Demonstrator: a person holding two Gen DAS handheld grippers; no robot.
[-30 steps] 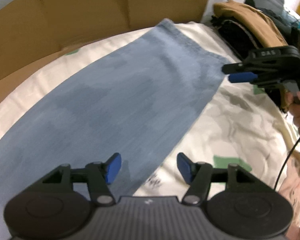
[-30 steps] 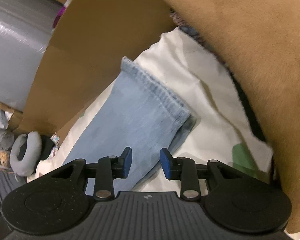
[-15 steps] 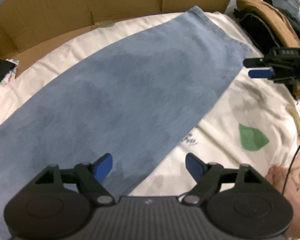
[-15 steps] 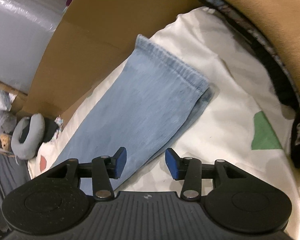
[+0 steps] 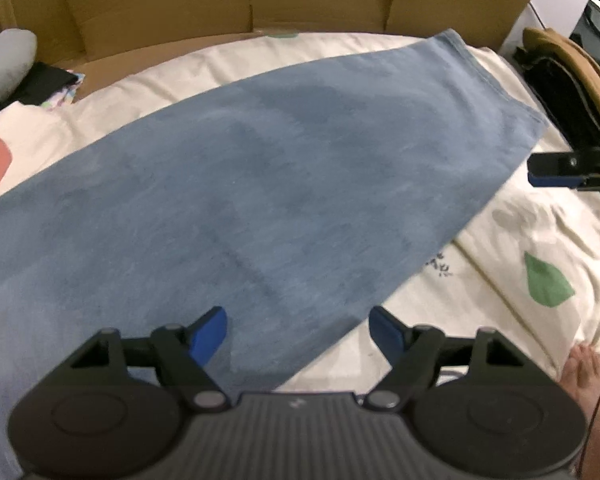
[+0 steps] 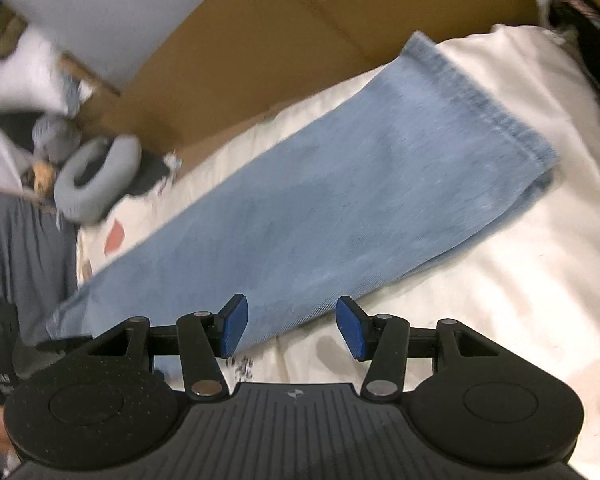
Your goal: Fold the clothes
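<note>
Long faded-blue denim jeans leg (image 5: 260, 184) lies flat across the cream printed bedsheet (image 5: 540, 240), hem far right. Left gripper (image 5: 298, 330) and right gripper (image 6: 290, 324) both hover with jaws apart, holding nothing.

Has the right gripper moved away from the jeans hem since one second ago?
Yes. In the left wrist view, the right gripper has drawn back rightward from the jeans hem.

The jeans (image 5: 260, 200) are laid flat and slantwise across the bed sheet (image 5: 540, 240), their hem near its far edge, where cardboard (image 5: 220, 0) is stood behind it, while a neck pillow (image 6: 96, 184) is seen beyond the sheet's far left corner.
</note>
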